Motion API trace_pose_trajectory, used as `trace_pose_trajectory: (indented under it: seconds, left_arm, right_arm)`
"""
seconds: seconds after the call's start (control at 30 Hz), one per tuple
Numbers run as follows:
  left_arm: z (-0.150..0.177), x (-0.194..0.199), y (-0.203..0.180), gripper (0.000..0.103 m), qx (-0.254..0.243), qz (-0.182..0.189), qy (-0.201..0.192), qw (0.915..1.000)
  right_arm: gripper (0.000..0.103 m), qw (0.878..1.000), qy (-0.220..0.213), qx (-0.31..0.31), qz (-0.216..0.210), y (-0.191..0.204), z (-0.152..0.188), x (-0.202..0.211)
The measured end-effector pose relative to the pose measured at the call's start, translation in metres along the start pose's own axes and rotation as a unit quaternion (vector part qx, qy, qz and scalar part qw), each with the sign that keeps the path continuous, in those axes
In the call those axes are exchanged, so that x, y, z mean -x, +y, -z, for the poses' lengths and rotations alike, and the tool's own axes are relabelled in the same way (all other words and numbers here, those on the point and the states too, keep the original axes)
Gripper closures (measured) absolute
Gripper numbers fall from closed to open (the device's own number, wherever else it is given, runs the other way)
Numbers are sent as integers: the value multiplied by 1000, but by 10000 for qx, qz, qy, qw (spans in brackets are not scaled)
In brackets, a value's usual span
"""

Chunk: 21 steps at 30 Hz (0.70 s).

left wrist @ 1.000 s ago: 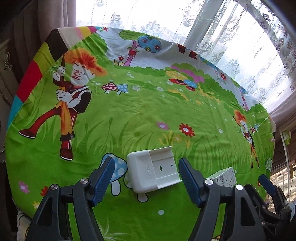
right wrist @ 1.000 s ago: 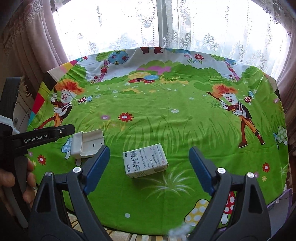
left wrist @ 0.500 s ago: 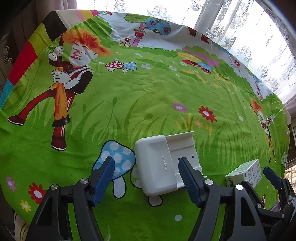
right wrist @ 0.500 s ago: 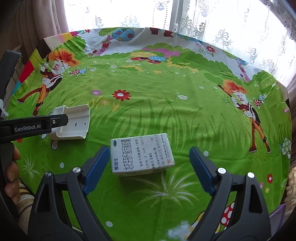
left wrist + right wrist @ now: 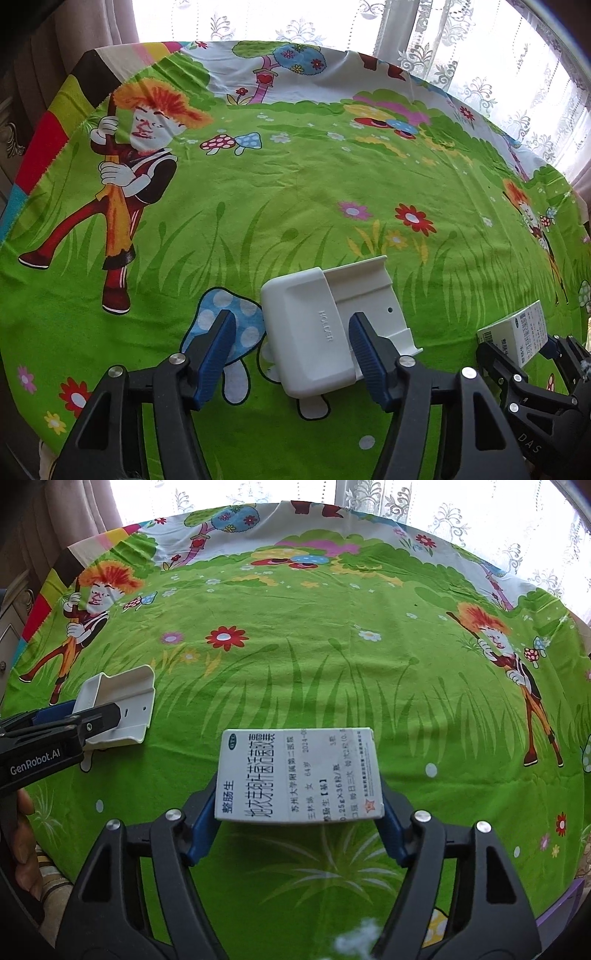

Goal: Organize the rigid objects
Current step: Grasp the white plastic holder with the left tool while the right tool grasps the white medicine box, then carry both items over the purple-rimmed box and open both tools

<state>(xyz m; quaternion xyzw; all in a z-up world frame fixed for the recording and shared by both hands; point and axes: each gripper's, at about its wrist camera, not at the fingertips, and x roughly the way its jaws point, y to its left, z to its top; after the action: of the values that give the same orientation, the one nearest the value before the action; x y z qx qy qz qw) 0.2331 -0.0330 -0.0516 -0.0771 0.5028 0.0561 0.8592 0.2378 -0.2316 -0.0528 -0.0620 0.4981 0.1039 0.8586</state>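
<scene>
A white plastic holder (image 5: 321, 325) lies on the green cartoon tablecloth (image 5: 295, 184). My left gripper (image 5: 291, 354) straddles it and its jaws are closing. The right pad (image 5: 369, 350) is against the holder, while the left pad (image 5: 216, 350) still stands a gap away. A white medicine box (image 5: 295, 775) with printed text sits between the fingers of my right gripper (image 5: 297, 830). Those jaws are closing too, with both blue pads against the box's short sides. In the right wrist view the left gripper (image 5: 92, 720) is at the holder (image 5: 122, 698).
The round table's near edge runs just below both grippers. Lace curtains and a bright window lie behind the far edge. A person's hand (image 5: 22, 830) holds the left gripper's handle. The cloth's far half holds only printed figures.
Both grippers have come down closer to the cloth. The left jaws have narrowed around the holder. The right jaws have closed in onto the box's sides.
</scene>
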Motion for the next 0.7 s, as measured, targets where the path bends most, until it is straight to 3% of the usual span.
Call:
trace_pose_trajectory:
  seconds: [0.1, 0.17, 0.7]
  left_arm:
    - [0, 1, 1, 63, 10, 11, -30, 10000]
    - [0, 2, 1, 66, -8, 51, -41, 10000]
    - [2, 20, -4, 66, -64, 218, -301, 9993]
  right_arm:
    - [30, 10000, -36, 14, 19, 1, 0, 1]
    - [31, 10000, -60, 49, 34, 2, 0, 2]
    - [31, 9985, -460, 6, 279, 1, 5, 24]
